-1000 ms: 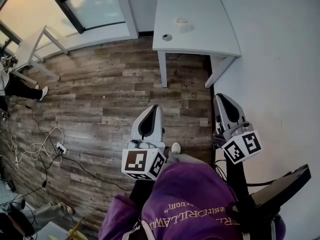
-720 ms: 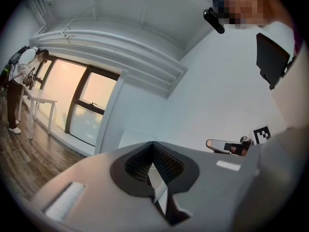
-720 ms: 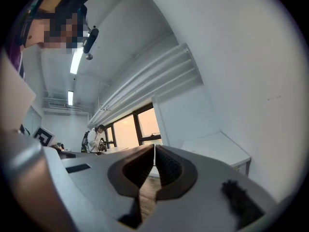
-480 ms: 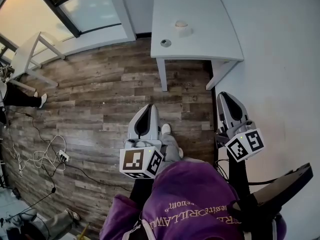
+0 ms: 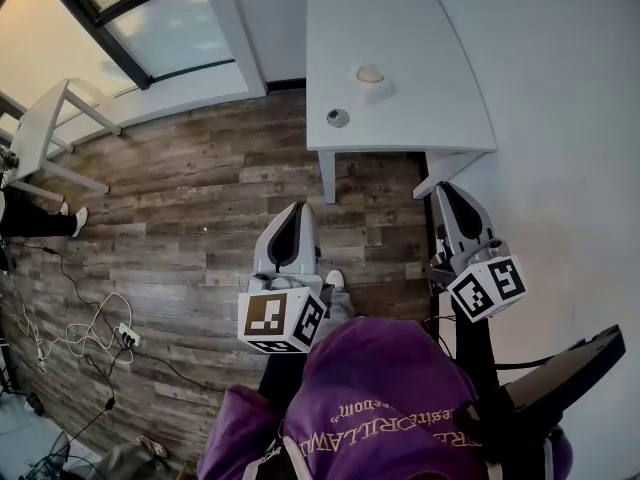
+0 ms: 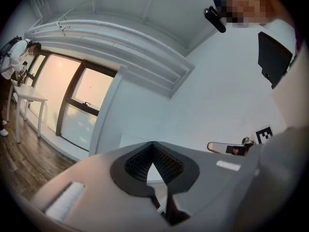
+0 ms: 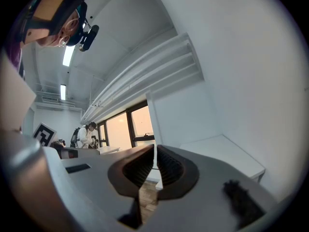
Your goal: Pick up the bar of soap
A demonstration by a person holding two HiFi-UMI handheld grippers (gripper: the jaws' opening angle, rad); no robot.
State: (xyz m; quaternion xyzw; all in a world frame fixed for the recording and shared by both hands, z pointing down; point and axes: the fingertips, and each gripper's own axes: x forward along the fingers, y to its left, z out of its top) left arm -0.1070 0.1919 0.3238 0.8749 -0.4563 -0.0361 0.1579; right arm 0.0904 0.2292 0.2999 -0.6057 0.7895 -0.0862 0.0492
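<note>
- Two grippers were in your hands, both pointing level toward 12 o'clock in the head view, and neither one touched anything.
- Your left gripper [image 5: 303, 208] had its jaws closed tip to tip with nothing between them, as its own view confirmed [image 6: 153, 146]. Its marker cube [image 5: 283, 318] sat at 6 o'clock of the jaws, just above your purple top [image 5: 380, 398].
- Your right gripper [image 5: 443, 190] was likewise closed and empty, and its own view showed the ribbed pads meeting at the tips [image 7: 155, 149]. Its marker cube [image 5: 487, 290] lay at 5 o'clock of the jaws.
- The bar of soap [image 5: 370, 73], pale and rounded, lay on the white table [image 5: 420, 28] on what looked like a small white dish [image 5: 378, 90]. It was at about 1 o'clock from the left gripper and 11 o'clock from the right, well apart from both.
- A small round grey object [image 5: 338, 118] sat on the same table, at 7 o'clock of the soap and near the front edge.
- The table's near edge lay just beyond the right gripper's tips.
- At 9 o'clock across the plank floor [image 5: 180, 208] stood a second white table [image 5: 45, 128], with loose cables [image 5: 70, 318] at 8 o'clock.
</note>
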